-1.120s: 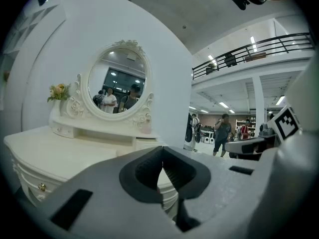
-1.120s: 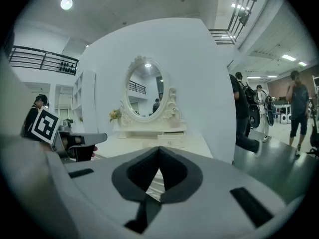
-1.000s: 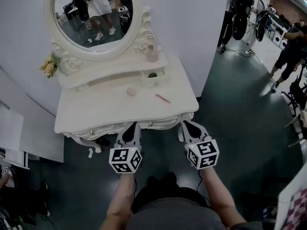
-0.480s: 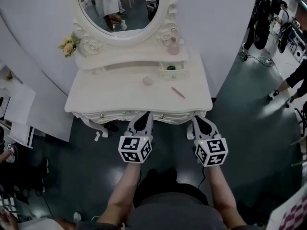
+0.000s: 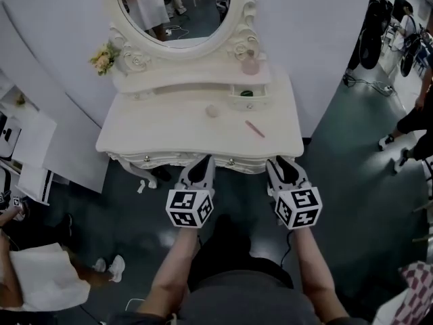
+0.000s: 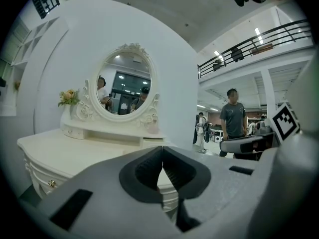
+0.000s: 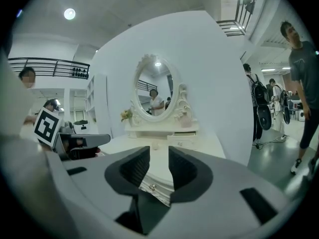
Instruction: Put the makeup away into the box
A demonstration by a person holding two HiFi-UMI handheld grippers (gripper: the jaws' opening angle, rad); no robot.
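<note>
One pink stick [image 5: 255, 128] too small to identify | left gripper [image 5: 203, 164] pressed together | right gripper [image 5: 280, 164] just opened, empty

We can read no words, brand names or numbers anywhere around the dressing table [image 5: 169, 131]. The only sign-like marks are the black-and-white square markers on the cubes of the left gripper [image 5: 203, 162] and the right gripper [image 5: 281, 164], both just in front of the dressing table's front edge. These show blocky patterns only, without letters or digits.
</note>
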